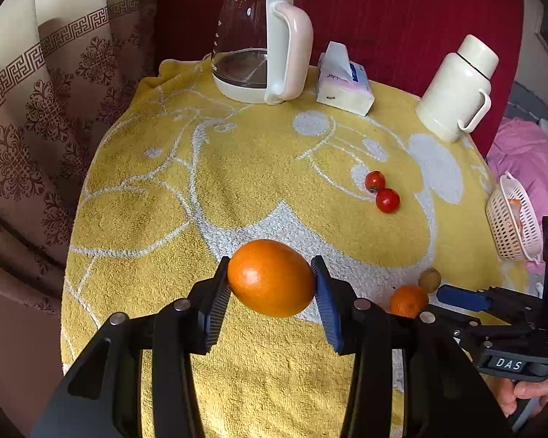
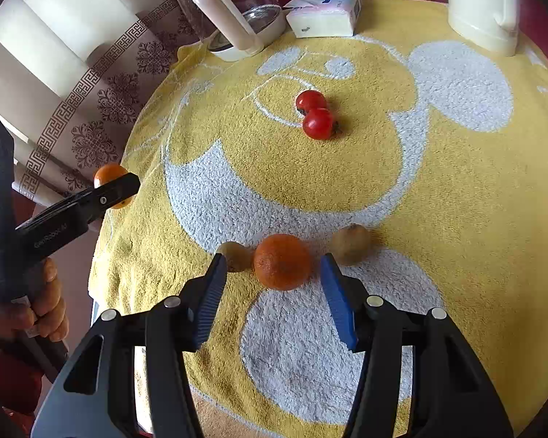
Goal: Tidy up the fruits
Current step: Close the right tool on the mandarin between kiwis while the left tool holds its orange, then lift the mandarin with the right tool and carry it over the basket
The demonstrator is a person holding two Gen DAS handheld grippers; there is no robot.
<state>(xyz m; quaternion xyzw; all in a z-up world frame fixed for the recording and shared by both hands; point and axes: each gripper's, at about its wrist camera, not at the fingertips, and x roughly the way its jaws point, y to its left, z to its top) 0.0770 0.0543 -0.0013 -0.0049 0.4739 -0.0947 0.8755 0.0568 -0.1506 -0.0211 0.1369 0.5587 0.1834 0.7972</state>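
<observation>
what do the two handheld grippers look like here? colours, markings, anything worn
Both are matte black linkage frames with silver pivot pins and blue ribbed pads. The left gripper carries faint grey lettering along its body in the right wrist view. The right gripper has a white "DAS" label on its housing in the left wrist view. A dark red sleeve shows behind the left hand. No cables visible.

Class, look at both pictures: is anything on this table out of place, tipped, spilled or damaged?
Nothing stands out. The kettle and flask look upright, nothing is spilled, and the tomatoes and small orange lie loose on the towel, not yet sorted.
</observation>
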